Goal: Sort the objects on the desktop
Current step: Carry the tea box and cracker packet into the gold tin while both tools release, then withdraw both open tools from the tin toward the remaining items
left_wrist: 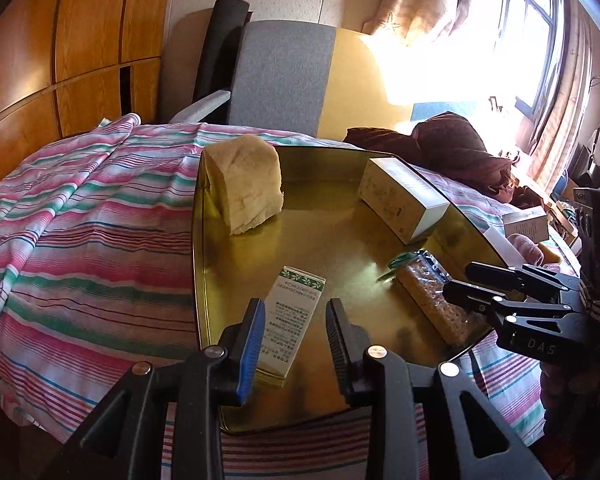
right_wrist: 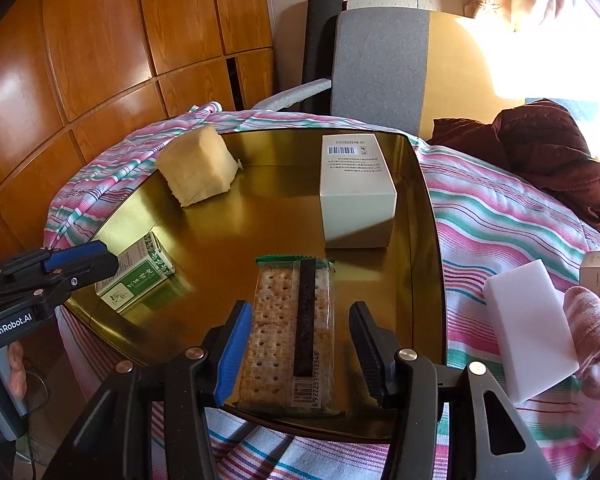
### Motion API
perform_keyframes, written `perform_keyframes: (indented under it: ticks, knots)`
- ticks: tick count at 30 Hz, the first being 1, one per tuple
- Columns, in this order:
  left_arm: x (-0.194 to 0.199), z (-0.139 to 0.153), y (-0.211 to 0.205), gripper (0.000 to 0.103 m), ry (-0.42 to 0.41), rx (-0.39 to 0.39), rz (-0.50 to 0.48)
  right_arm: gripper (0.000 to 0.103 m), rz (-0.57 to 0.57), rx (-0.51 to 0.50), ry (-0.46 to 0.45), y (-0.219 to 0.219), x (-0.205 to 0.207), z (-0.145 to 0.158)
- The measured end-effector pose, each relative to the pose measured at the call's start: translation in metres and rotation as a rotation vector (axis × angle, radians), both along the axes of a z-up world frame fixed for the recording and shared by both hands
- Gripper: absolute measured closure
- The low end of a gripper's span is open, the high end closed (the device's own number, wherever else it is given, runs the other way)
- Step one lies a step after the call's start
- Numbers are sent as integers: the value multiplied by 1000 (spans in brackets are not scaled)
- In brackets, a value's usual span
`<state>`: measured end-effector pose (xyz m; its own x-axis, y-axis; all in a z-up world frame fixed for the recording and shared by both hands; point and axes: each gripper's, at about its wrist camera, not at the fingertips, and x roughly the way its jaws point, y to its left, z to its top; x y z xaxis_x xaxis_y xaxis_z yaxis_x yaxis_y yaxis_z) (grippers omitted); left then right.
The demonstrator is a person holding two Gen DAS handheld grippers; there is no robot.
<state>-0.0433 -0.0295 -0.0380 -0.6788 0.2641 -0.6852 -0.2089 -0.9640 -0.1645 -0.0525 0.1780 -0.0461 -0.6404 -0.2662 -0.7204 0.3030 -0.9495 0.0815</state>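
Cracker packet [right_wrist: 292, 336]: nearest to me, lying flat in the tray between the spread jaws of my right gripper [right_wrist: 300, 348]; nothing is clamped on it yet.
Tray [right_wrist: 428, 248]: biggest piece here, a shiny gold tin on the striped cloth [right_wrist: 500, 216], already holding four things.
White box [right_wrist: 356, 192]: at the tray's far right, upright, well apart from the packet.
Yellow sponge [right_wrist: 198, 168]: far left corner of the tray, leaning against the rim.
White block [right_wrist: 532, 332]: outside the tray on my right, beside a pink sock [right_wrist: 588, 316]; I judge these are not sorted yet.
Green box [left_wrist: 290, 320]: small carton at the tray's near left, between the parted jaws of my left gripper [left_wrist: 296, 340], not gripped.
Risk one: the packet is slick film on slick metal, so closing off-centre could skid it or crack the crackers.
Risk two: both grippers sit close over one tray; lifting together could knock them or drag the tin across the loose cloth.
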Motion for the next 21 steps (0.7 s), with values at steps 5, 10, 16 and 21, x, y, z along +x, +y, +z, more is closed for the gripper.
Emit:
perform_keyframes:
  ticks: [5,10,16,21]
  knots:
    - [4,3,-2,72,17,18,4,50,-8,-22,17,2,4,4]
    - [7,6,5,72,31,22,-21,50,-24,-39,35,6,10,8]
    - [12,7,24,72,27,22,-98,48,-67,-71,63,20,21,14]
    - [17,12,45,71,19,48,-177,45,-127,-88,105,47,42,23]
